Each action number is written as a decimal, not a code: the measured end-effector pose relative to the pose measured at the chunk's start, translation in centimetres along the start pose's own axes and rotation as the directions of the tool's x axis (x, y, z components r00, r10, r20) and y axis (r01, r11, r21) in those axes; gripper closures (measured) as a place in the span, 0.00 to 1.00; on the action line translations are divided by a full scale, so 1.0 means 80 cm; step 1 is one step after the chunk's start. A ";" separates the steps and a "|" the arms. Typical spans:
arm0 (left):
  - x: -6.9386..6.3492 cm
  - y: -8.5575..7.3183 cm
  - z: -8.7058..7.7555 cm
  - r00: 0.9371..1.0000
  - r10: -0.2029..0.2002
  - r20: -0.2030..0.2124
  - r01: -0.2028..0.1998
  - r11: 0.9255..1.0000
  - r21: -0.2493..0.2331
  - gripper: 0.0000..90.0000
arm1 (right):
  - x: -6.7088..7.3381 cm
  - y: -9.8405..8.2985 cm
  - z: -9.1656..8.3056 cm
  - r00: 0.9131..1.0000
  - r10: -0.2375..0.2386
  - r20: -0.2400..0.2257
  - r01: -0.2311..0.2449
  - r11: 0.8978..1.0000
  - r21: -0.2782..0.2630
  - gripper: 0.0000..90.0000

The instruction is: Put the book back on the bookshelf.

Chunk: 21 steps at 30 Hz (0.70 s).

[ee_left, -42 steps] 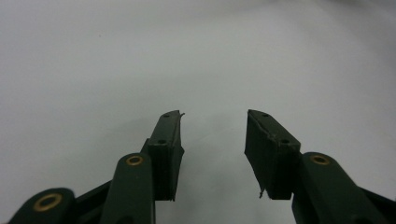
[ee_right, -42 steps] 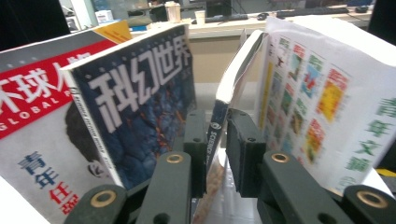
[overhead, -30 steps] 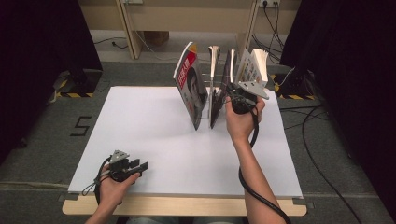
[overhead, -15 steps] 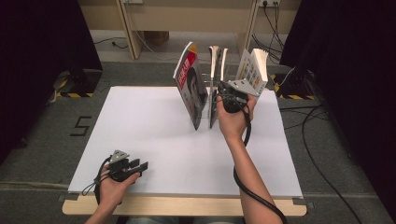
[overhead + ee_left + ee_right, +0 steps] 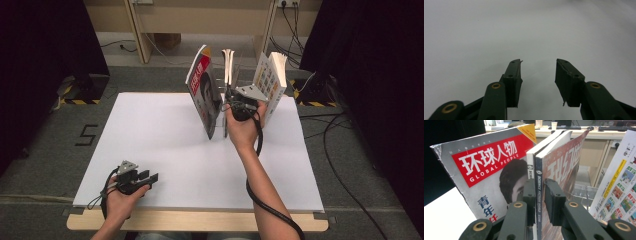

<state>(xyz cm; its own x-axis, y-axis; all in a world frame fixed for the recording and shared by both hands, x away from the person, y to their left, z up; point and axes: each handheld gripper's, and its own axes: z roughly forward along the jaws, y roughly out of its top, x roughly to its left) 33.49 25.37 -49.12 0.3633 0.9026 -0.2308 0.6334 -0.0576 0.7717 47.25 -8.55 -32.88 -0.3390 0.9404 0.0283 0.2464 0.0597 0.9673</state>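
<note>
Magazine (image 5: pixel 554 182) standing upright in the clear rack (image 5: pixel 580 191) at the table's (image 5: pixel 165 140) far edge looks thin, floppy and glossy, best taken at its stiff spine; right gripper (image 5: pixel 539 202) has its jaws straddling that spine, contact hard to tell; left gripper (image 5: pixel 537 75) rests released; rack base hidden.

High view: fixed above near table edge, facing forward and down; white table (image 5: pixel 165 145) mid-frame, standing magazines (image 5: pixel 207 95) upper centre. Left gripper view: close, low over bare tabletop (image 5: pixel 474 30). Right gripper view: very close, level, facing magazine spines (image 5: pixel 537 182). Shared: table with left; magazines with right.
</note>
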 end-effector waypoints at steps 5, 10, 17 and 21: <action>0.000 0.000 0.000 1.000 0.001 -0.001 -0.001 1.000 0.000 0.61 | 0.002 -0.001 0.001 1.000 -0.008 -0.006 0.008 1.000 0.001 0.86; 0.000 0.000 0.000 1.000 -0.002 -0.001 0.002 1.000 -0.001 0.61 | 0.002 -0.002 0.000 1.000 -0.009 -0.006 0.009 1.000 -0.007 0.84; 0.000 0.000 0.000 1.000 -0.001 -0.001 0.001 1.000 -0.001 0.61 | 0.004 0.001 -0.001 1.000 -0.011 -0.009 0.010 1.000 -0.019 0.81; 0.001 0.000 0.000 1.000 -0.003 -0.002 0.003 1.000 -0.002 0.61 | 0.005 0.001 0.000 1.000 -0.009 -0.014 0.009 1.000 -0.020 0.80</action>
<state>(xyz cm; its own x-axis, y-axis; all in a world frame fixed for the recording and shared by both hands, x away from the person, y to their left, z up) 33.51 25.42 -49.12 0.3601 0.9036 -0.2318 0.6329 -0.0541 0.7723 47.09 -8.16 -32.82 -0.3537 0.9351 0.0228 0.2248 0.0613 0.9725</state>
